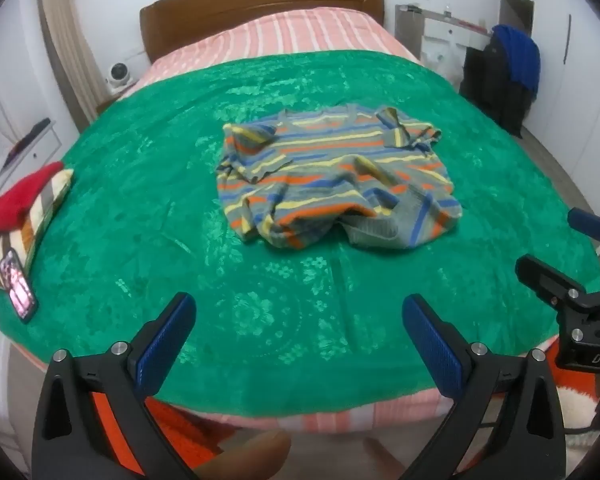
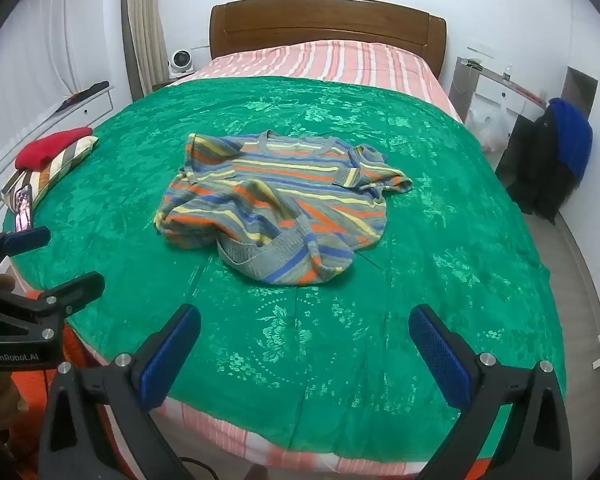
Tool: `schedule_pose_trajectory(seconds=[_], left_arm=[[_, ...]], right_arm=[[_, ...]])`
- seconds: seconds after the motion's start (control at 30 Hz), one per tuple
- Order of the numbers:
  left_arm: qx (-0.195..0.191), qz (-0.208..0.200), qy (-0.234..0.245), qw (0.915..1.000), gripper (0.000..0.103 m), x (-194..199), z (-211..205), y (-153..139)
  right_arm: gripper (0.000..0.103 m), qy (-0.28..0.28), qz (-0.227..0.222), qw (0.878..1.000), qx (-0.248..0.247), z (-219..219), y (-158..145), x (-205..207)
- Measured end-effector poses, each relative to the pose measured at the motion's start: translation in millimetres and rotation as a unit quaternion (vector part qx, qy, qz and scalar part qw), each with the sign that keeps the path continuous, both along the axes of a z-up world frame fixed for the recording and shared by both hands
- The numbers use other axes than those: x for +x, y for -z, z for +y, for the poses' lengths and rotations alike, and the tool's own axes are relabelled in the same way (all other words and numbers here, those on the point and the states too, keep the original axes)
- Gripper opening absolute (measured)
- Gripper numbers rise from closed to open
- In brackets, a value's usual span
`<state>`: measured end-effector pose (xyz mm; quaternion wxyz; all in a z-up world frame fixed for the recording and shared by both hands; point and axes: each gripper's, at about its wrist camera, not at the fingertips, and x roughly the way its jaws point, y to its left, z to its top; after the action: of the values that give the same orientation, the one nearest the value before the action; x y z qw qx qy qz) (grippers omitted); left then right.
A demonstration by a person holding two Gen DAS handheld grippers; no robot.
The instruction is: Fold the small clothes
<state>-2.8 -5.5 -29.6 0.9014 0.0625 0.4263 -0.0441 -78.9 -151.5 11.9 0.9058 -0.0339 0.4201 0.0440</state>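
A small striped sweater (image 1: pixel 332 172), grey with orange, blue and yellow bands, lies crumpled on the green bed cover (image 1: pixel 140 184), neck toward the headboard and hem bunched up toward me. It also shows in the right wrist view (image 2: pixel 276 204). My left gripper (image 1: pixel 298 320) is open and empty, above the near edge of the bed, well short of the sweater. My right gripper (image 2: pixel 304 332) is open and empty, also near the bed's front edge. Each gripper shows at the side of the other's view, the right one (image 1: pixel 572 256) and the left one (image 2: pixel 48 256).
A folded red garment on a striped cushion (image 1: pixel 24 204) and a lit phone (image 1: pixel 18 284) lie at the bed's left edge. A wooden headboard (image 2: pixel 324 24) stands at the far end. A small fan (image 2: pixel 182 62) is at the back left, and dark and blue clothes (image 2: pixel 556 156) hang at the right.
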Motion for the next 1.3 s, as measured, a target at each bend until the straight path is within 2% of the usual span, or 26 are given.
schedule_pose_trajectory(seconds=[0.6, 0.9, 1.13, 1.3], left_arm=[[-0.003, 0.013, -0.003, 0.9999, 0.103, -0.2, 2.9, 9.2], [-0.005, 0.016, -0.004, 0.9999, 0.103, -0.8, 2.6, 11.0], [-0.006, 0.014, -0.004, 0.9999, 0.103, -1.5, 3.3, 10.9], [-0.006, 0.015, -0.004, 0.9999, 0.103, -1.7, 3.6, 10.7]], right_arm=[[0.103, 0.007, 0.019, 1.000, 0.005, -1.0, 11.0, 0.6], [0.103, 0.008, -0.001, 1.000, -0.006, -2.4, 11.3, -0.1], [0.103, 0.010, 0.022, 1.000, 0.015, -3.4, 11.4, 0.1], [0.103, 0.010, 0.022, 1.000, 0.009, -3.4, 11.1, -0.2]])
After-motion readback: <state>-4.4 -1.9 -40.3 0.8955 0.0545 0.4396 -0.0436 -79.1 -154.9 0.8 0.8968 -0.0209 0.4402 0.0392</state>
